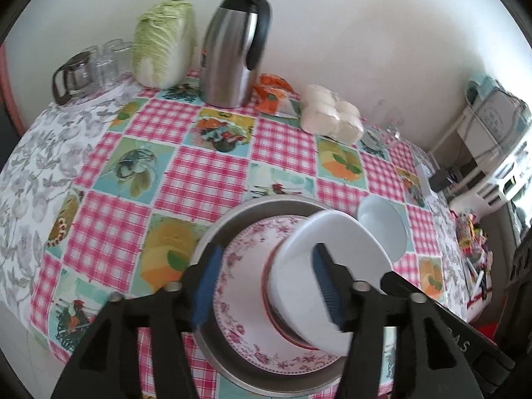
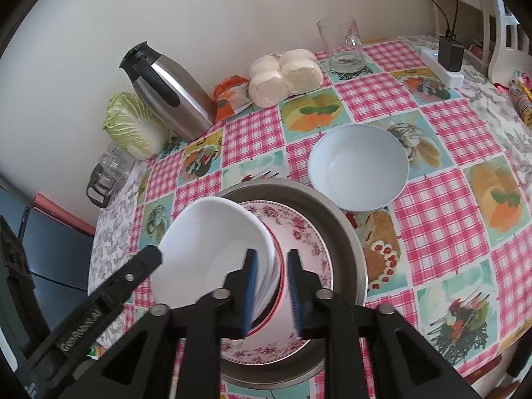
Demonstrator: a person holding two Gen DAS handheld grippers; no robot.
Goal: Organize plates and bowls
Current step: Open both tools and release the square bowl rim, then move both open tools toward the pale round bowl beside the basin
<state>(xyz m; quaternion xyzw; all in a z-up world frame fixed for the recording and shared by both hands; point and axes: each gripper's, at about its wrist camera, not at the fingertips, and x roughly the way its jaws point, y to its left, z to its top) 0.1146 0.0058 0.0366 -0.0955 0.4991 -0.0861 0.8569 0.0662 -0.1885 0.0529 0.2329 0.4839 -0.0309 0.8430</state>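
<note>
A metal pan [image 1: 232, 212] [image 2: 335, 219] on the checked tablecloth holds a pink floral plate [image 1: 246, 299] [image 2: 302, 232]. A white bowl [image 1: 299, 276] [image 2: 212, 242] is tilted over a red-rimmed dish [image 2: 277, 302] on that plate. My right gripper [image 2: 271, 292] straddles the tilted bowl's rim, fingers [image 2: 251, 296] slightly apart, one inside and one outside the wall. My left gripper [image 1: 266, 289] is open wide over the plate, with the bowl between its fingers [image 1: 327, 289]. A second, pale blue bowl [image 1: 385, 229] [image 2: 359, 169] stands on the cloth beside the pan.
At the back by the wall stand a steel thermos jug [image 1: 232, 46] [image 2: 169, 93], a cabbage [image 1: 163, 43] [image 2: 133, 126], glasses [image 1: 99, 63], a bag of white buns [image 1: 329, 113] [image 2: 286, 73], an orange packet [image 2: 229, 93] and a glass mug [image 2: 342, 46]. A power strip [image 2: 445, 63] lies at the far right edge.
</note>
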